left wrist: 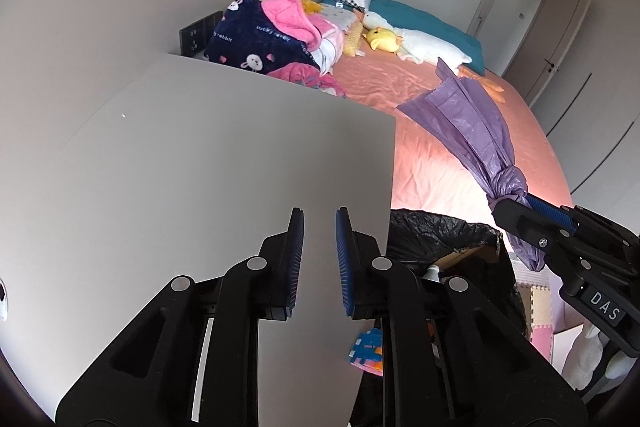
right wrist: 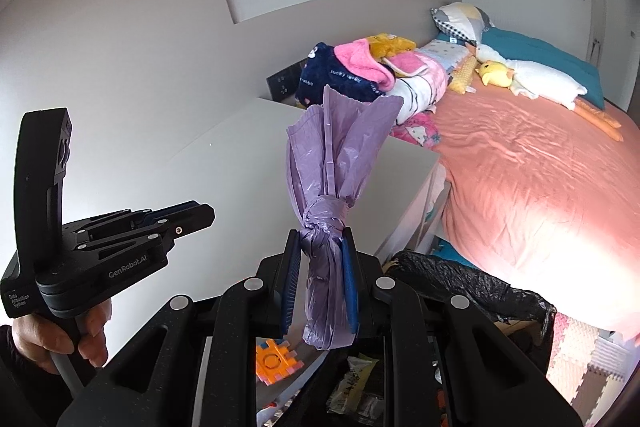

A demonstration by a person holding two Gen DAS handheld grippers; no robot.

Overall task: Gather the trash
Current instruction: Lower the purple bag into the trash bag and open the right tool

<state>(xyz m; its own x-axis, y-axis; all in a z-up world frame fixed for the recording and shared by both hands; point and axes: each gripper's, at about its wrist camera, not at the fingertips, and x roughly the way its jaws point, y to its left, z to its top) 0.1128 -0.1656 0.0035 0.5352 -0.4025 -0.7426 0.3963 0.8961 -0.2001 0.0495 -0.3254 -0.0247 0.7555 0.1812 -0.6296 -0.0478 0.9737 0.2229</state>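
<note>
Bedroom here, pale walls all round, and a big bed (right wrist: pixel 532 179) in a salmon-pink sheet fills the space ahead and to the right of the right jaws. Up at its far end, a teal quilt (right wrist: pixel 544 55) and a patchwork pillow (right wrist: pixel 460 19), with a heap of pink and navy blankets (right wrist: pixel 360 71) piled toward the wall. A long white goose plush (right wrist: pixel 544 83) lies across the sheet, a small yellow duck plush (right wrist: pixel 496 73) touching it.

Straight ahead of the left jaws runs the plain white table (left wrist: pixel 200 167), broad and flat, its far corner meeting the bed's edge.

Below the right jaws, a bin lined with a black trash bag (right wrist: pixel 472 283) sits between table and bed, packets and wrappers visible inside. Foam floor mats (left wrist: pixel 538 297) in pastel squares show beyond it.

Now the task's item: the purple trash bag (right wrist: pixel 332 187), knotted in the middle, its top fanning upward. The right gripper (right wrist: pixel 322 283) has its jaws clamped on it just below the knot, holding it above the bin.

The left gripper (left wrist: pixel 319 263) hovers over the table with its jaws parted, nothing between them. An orange puzzle toy (right wrist: pixel 276 361) lies below.
</note>
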